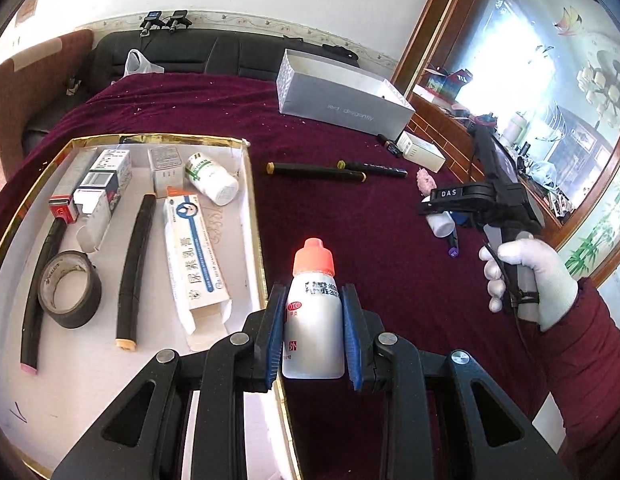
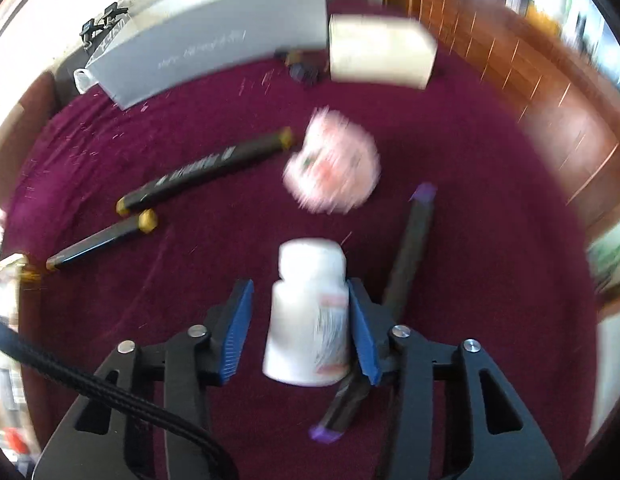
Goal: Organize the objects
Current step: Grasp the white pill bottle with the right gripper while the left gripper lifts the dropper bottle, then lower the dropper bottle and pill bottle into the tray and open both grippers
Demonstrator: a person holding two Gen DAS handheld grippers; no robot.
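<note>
Two claws are in use, and I hold one bottle in each. My left claw [image 1: 313, 316] is closed to bottle width, both blue pads pressed against a white dropper bottle [image 1: 314, 312] with an orange cap, held upright just beside the right-hand gold rim of the tray [image 1: 253, 216]. My right claw [image 2: 299, 330] is wider: its right pad touches a plain white bottle [image 2: 310, 316], while a gap shows at the left pad; the view is blurred, so I cannot tell whether the grip is firm.

Tray contents, counted: two black markers, one tape roll [image 1: 67, 288], one white pill bottle, one long medicine carton [image 1: 195, 256], and several small boxes at its far left.

On the maroon counter [image 1: 350, 208] lie two gold-tipped markers [image 1: 316, 171], one purple-tipped marker [image 2: 410, 256], one pink fluffy ball [image 2: 334, 168], one small white box [image 2: 380, 50] and one grey open box [image 1: 342, 94]. Bare cloth lies between the tray rim and these items.
</note>
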